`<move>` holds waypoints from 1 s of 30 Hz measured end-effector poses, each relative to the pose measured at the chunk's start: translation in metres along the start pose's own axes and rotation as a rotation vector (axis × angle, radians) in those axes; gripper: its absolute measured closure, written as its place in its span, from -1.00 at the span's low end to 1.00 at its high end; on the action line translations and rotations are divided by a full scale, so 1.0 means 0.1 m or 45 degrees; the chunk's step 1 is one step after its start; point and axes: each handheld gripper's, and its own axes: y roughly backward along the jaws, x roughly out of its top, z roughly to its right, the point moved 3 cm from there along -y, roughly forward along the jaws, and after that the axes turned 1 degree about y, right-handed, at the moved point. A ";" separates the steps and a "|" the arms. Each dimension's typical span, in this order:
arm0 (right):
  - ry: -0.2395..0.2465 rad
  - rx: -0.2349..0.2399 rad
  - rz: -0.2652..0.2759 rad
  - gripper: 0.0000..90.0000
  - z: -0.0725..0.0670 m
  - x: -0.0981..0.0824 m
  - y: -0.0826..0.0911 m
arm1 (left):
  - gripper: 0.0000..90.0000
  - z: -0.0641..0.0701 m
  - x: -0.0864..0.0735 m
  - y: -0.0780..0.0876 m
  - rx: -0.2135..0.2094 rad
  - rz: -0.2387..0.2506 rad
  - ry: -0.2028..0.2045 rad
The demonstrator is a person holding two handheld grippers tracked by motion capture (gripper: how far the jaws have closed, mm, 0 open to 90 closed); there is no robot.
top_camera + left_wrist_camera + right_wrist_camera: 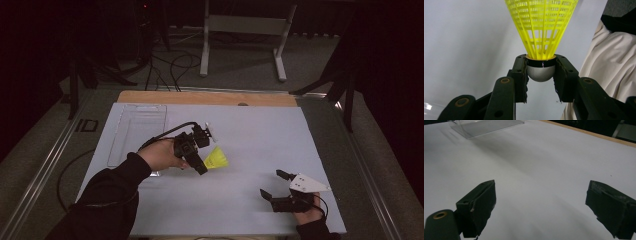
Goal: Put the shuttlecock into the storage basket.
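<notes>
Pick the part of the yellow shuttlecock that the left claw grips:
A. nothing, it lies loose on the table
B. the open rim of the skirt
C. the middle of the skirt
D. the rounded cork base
D: in the left gripper view the left claw clamps its pads on the rounded base of the shuttlecock, the skirt pointing away.

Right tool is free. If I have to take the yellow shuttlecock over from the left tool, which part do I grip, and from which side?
Probably just under the skirt's base. The left tool pinches the rounded cork head, so on the shuttlecock only the flared plastic lattice is free. Bring the open right tool in from the skirt's side, jaws across its narrow stiff end; the wide rim would likely flex.
</notes>
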 end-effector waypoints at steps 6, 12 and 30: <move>0.002 -0.003 0.004 -0.78 0.00 0.01 0.00 | 0.46 -0.06 -0.07 0.12 0.019 0.015 0.025; 0.003 0.001 0.004 -0.78 0.00 0.01 0.00 | 0.46 -0.11 -0.13 0.23 0.032 0.039 0.056; 0.000 0.004 0.004 -0.78 -0.01 0.01 0.00 | 0.46 -0.36 -0.47 0.60 0.083 0.099 0.178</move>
